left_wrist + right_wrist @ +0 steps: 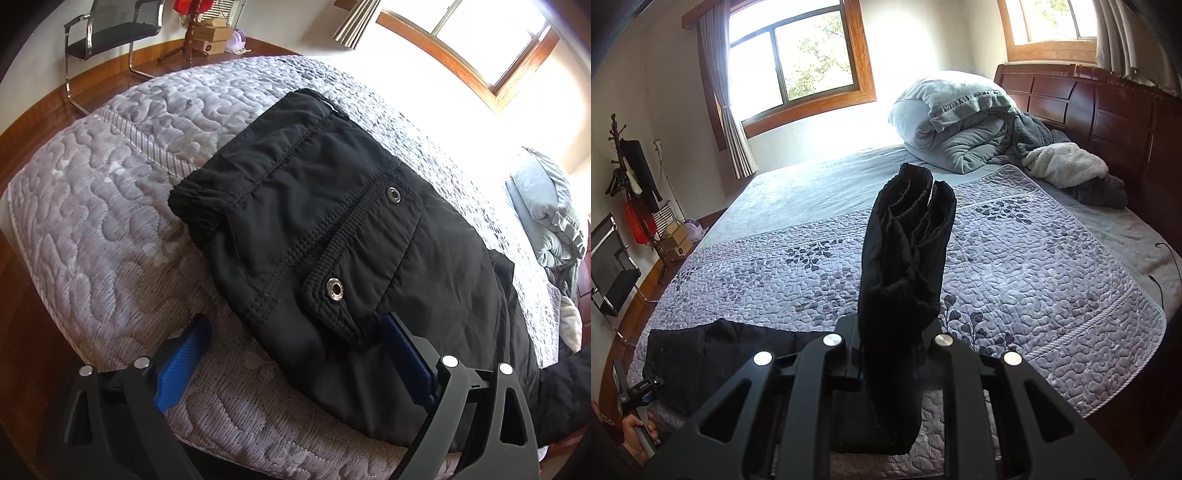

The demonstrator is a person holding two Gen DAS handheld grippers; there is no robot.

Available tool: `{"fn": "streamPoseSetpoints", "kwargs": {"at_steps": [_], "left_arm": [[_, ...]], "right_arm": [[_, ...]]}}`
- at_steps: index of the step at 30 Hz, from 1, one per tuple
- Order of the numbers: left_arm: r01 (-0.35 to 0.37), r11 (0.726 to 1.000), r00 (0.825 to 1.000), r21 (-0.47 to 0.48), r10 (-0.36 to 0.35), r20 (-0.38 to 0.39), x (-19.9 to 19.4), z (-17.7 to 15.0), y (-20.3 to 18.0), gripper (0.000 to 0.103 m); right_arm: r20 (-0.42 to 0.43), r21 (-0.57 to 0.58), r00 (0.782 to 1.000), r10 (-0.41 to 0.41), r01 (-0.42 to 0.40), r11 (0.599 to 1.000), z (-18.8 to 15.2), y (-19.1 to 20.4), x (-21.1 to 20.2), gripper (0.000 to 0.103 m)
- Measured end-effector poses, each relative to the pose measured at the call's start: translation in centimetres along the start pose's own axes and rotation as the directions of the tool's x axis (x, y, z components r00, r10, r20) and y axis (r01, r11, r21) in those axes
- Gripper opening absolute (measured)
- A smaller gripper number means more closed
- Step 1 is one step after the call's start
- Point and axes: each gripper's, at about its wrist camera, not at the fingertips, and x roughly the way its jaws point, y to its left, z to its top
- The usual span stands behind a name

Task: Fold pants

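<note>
Left wrist view: The left gripper (pixel 295 347) points down at the near edge of the bed, its two blue fingers (pixel 184 354) spread wide apart and closed on nothing. The left finger lies over the bare grey quilt (pixel 110 192). The right finger sits at the edge of the black pants (pixel 314 221), just below a flapped pocket (pixel 354 266) bearing two metal snaps. Whether that finger presses the cloth or only lies beside it cannot be told. The pants lie folded flat on the quilt, the gathered waistband end toward the far left. A black chair (pixel 110 33) stands on the wooden floor beyond the bed. A sunlit window (pixel 491 33) is at upper right.

Right wrist view: The right gripper (pixel 892 347) is clenched on a bunched part of the pants (pixel 905 258). The cloth rises from between the nearly closed jaws as a thick upright roll, its gathered hem ends uppermost, lifted clear of the quilt (pixel 1034 266). The remainder of the garment lies flat on the quilt at lower left. At the lower left corner a hand (pixel 637 439) grips the handle of the other gripper. Piled bedding (pixel 956 118) and a white fleece (pixel 1067 162) sit at the head of the bed, against the dark wooden headboard (pixel 1108 99).
</note>
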Motion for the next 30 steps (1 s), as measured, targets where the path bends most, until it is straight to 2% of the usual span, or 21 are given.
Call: {"fn": "streamPoseSetpoints", "kwargs": {"at_steps": [19,30], "left_arm": [[0.023,1.000,1.000,0.005,-0.023,-0.001,-0.3,-0.3,0.5,0.095],[0.055,0.998,0.998,-0.014,-0.055,0.003,-0.6,-0.3,1.1,0.095]], "right_arm": [[-0.034,-0.152,0.999,0.006,-0.011,0.988,0.2,5.9,1.1,0.015],[-0.067,-0.296,0.997,-0.026,0.005,0.955,-1.2,10.9,2.5,0.015]]}}
